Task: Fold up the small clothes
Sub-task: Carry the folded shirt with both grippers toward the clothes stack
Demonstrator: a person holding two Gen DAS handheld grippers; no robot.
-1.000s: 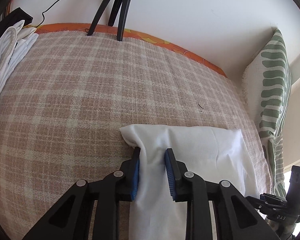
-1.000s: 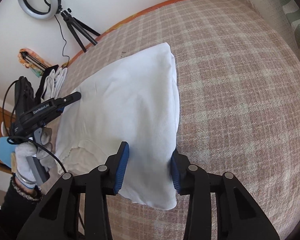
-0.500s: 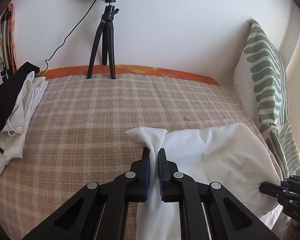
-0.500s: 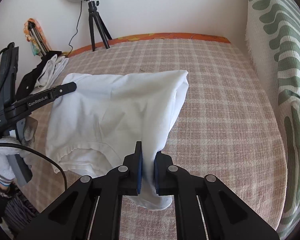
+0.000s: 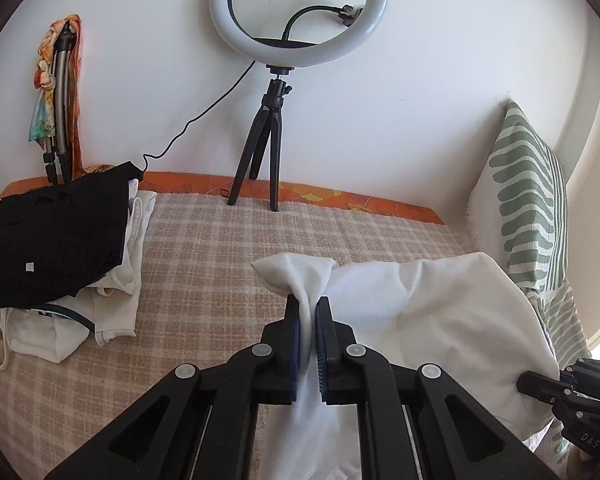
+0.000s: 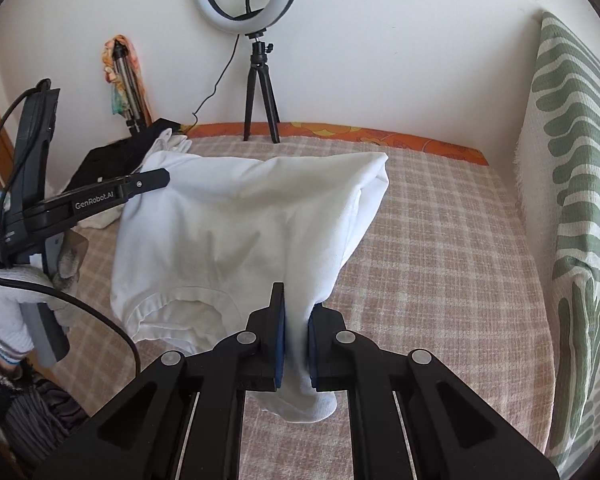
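White garment point(image 6: 236, 224) hung between both tools above the plaid bed point(image 6: 440, 240): left hand-held gripper point(image 5: 309, 316) and right hand-held gripper point(image 6: 296, 312) each pinched its cloth.

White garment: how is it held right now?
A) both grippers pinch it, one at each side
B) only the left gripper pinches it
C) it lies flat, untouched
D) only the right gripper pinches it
A: the white garment is bunched between the pads of the left gripper and also of the right gripper.
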